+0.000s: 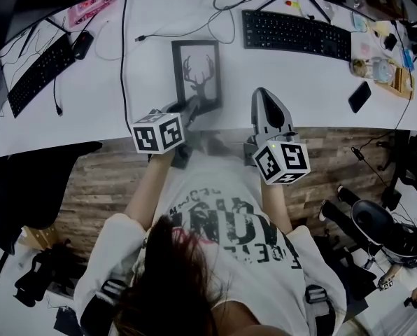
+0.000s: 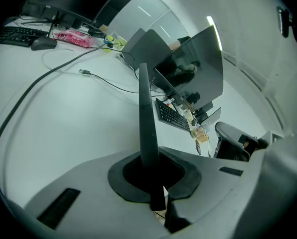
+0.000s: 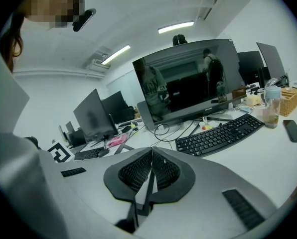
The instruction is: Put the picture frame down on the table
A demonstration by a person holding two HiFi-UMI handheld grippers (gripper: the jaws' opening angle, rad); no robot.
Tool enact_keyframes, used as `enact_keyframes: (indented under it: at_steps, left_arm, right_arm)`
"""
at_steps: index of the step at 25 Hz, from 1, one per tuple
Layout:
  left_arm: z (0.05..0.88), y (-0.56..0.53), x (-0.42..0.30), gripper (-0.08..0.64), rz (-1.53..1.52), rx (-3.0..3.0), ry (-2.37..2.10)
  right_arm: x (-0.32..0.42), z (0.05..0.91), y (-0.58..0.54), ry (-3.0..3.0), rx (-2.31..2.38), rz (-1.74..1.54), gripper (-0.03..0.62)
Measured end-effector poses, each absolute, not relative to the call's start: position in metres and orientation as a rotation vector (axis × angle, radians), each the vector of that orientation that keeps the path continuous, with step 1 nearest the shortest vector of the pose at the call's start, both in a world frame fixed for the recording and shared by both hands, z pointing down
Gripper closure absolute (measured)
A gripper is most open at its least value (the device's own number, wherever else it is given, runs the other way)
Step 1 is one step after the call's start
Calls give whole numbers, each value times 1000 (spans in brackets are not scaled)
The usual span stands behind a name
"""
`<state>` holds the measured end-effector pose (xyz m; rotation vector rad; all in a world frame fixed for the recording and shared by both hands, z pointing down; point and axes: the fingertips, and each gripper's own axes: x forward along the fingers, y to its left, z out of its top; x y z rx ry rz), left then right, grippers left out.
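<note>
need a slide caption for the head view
Left gripper shut on the deer picture frame over the white desk, right gripper shut and empty alongside.

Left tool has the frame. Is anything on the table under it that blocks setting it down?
Nothing visible blocks it. The black picture frame with the deer silhouette, clamped in the left tool, is over bare white table. A black cable runs to its left and a black keyboard lies to its right, both apart.

Your picture frame (image 1: 196,75) is a slim black rectangle around a white print of a stag's head, antlers pointing away from you. Your left claw (image 1: 187,108) pinches its near edge over the white table (image 1: 285,82).
</note>
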<state>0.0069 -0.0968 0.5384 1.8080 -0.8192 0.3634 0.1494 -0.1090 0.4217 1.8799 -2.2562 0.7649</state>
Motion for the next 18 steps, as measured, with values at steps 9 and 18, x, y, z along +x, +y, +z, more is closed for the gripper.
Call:
enact_keyframes:
  at_steps: [9,18]
  left_arm:
    - [547,-102,10,541,397,1756,-804]
    - [552,-103,10,538,389,1732,-792]
  right_arm:
    - [150,426,-119,-2249,1874,788,591]
    - [149,426,-122,-2246,1871,791,591]
